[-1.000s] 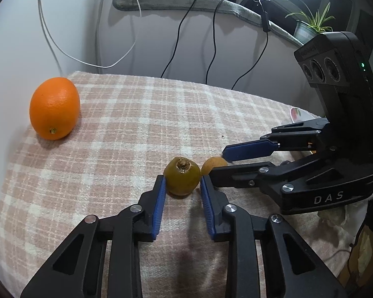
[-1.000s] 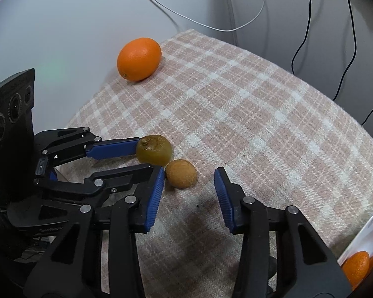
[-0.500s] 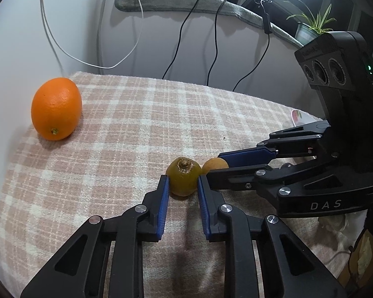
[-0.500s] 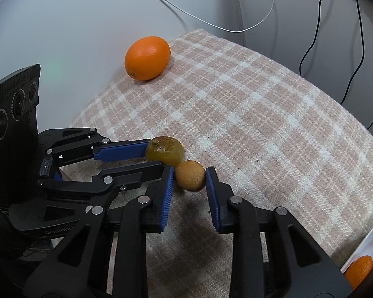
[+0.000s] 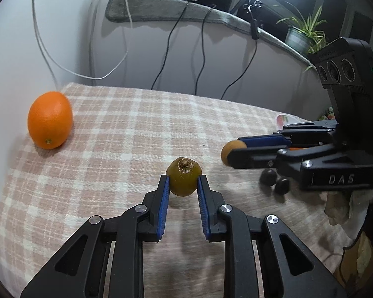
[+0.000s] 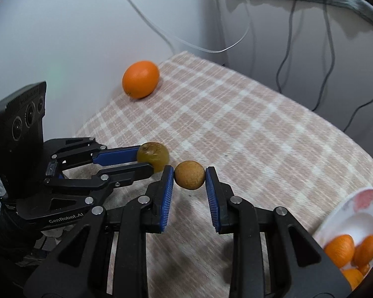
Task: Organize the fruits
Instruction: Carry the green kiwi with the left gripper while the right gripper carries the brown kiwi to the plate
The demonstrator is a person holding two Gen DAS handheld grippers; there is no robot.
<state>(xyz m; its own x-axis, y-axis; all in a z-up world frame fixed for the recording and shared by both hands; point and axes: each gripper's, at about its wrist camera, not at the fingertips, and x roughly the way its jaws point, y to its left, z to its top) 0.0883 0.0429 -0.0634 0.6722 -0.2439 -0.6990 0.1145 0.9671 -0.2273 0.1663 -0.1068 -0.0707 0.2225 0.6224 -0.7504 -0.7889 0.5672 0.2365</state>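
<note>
Left gripper (image 5: 182,186): clamped on the kiwi (image 5: 183,180), blue pads pressed to both its sides; the fruit sits at the fingertips, low over the cloth (image 5: 126,129)
Right gripper (image 6: 189,177): closed on the tan fruit (image 6: 189,178), held at its tips clear of the cloth; in the left wrist view it reaches in from 3 o'clock with the fruit at its end
Kiwi and tan fruit: near each other, not touching; in the right wrist view the kiwi lies at 10 o'clock of the tan fruit
Orange (image 5: 49,120): alone on the cloth at its far corner by the wall, at 10 o'clock of the kiwi, well apart
Bowl (image 6: 365,198): at the cloth's edge, 4 o'clock of the tan fruit in the right wrist view; small oranges (image 6: 340,249) inside
Dark lumps (image 5: 274,182): two on the cloth under the right gripper; cannot tell what they are
</note>
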